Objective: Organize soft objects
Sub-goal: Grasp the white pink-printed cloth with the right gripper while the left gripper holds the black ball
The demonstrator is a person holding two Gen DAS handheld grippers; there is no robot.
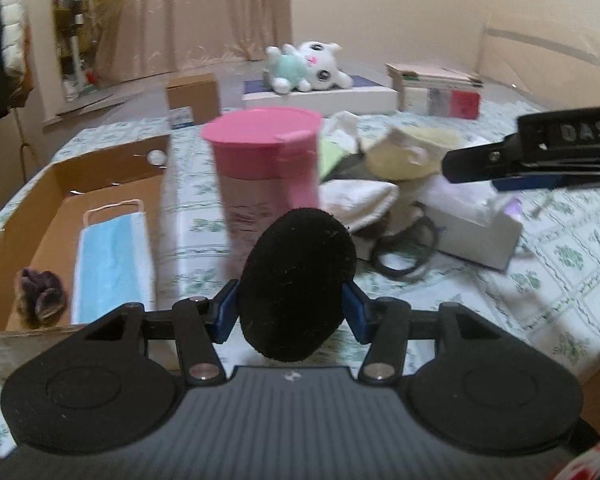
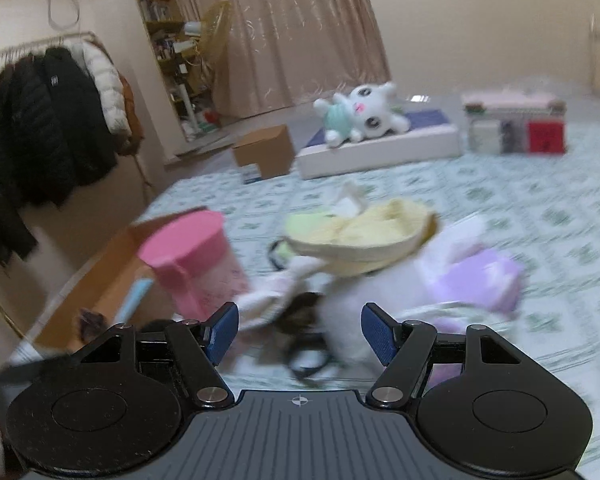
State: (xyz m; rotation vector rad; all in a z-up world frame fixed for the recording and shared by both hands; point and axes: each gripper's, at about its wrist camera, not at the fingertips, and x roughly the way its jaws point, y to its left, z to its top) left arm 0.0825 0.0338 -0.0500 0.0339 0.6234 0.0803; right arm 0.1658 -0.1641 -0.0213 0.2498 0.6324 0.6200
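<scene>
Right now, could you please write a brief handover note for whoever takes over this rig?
Left gripper: shut on a black oval pad, held above the bed.
Right gripper: open, empty, facing the pile.
Cardboard box: blue face mask and purple scrunchie already inside.
Left to do: box the pad, then the pile: yellow cloth, white cloth, black hair ties.

The only legible lettering is "DAS", in pale raised letters on the black body of the right gripper where it reaches in from the right edge of the left wrist view. The red box near the far end of the bed carries dark marks, and the brown carton bears a blue-and-white label, but both are too blurred to read.
</scene>
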